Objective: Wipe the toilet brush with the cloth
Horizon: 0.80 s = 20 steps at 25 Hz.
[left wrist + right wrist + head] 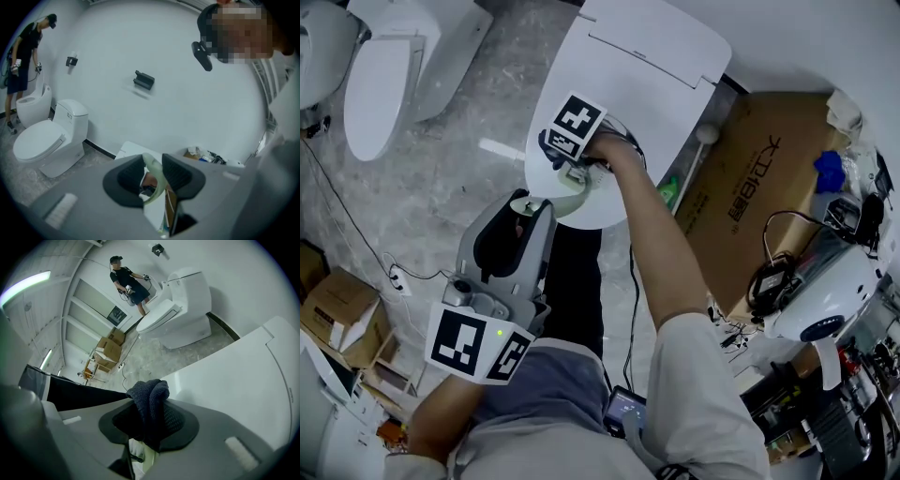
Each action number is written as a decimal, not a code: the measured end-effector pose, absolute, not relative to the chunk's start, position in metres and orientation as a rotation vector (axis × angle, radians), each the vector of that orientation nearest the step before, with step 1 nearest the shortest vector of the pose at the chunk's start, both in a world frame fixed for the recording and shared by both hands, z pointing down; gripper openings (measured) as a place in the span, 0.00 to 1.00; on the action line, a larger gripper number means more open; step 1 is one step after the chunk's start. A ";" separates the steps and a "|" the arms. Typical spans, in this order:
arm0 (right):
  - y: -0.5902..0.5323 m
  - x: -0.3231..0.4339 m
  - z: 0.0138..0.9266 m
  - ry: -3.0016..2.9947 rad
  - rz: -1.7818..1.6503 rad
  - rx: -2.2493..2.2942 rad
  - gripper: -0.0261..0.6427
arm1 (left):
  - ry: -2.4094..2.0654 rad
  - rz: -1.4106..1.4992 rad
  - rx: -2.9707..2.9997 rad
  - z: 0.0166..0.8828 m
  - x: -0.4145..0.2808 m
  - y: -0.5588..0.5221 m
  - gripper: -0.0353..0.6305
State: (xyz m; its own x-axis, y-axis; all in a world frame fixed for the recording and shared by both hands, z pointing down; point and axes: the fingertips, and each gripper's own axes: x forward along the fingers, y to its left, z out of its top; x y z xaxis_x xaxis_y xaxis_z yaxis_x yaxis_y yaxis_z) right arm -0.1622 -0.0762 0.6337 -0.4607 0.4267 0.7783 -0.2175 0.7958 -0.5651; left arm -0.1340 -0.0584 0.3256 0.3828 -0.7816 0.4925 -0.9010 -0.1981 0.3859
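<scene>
The closed toilet [647, 56] fills twelve o'clock in the head view. At seven o'clock, the left gripper [528, 208] has its jaws pinched tight on the pale green brush [158, 180]. Near centre, toward eleven o'clock, the right gripper [150, 420] clamps the bunched dark cloth [149, 401] above the lid's front edge.
</scene>
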 end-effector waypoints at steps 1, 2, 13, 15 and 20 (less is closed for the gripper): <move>-0.077 -0.162 0.635 -1.905 0.759 -0.152 0.20 | -1.441 0.247 2.021 0.325 -0.134 -0.059 0.05; -0.077 -0.162 0.636 -1.901 0.767 -0.145 0.20 | -1.441 0.247 2.021 0.325 -0.135 -0.059 0.05; -0.077 -0.163 0.659 -1.895 0.801 -0.091 0.20 | -1.443 0.251 2.021 0.326 -0.135 -0.060 0.05; -0.079 -0.162 0.660 -1.903 0.821 -0.070 0.20 | -1.444 0.252 2.022 0.326 -0.135 -0.059 0.05; -0.087 -0.157 0.662 -1.911 0.859 -0.013 0.20 | -1.447 0.260 2.022 0.326 -0.135 -0.059 0.05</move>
State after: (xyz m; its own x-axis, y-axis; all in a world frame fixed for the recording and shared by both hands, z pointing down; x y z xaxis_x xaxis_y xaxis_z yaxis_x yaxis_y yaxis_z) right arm -0.1568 -0.0871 0.6618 -0.5007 0.3635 0.7855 -0.3463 0.7476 -0.5667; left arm -0.1347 -0.0589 0.3261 0.3771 -0.7812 0.4976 -0.9054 -0.1978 0.3756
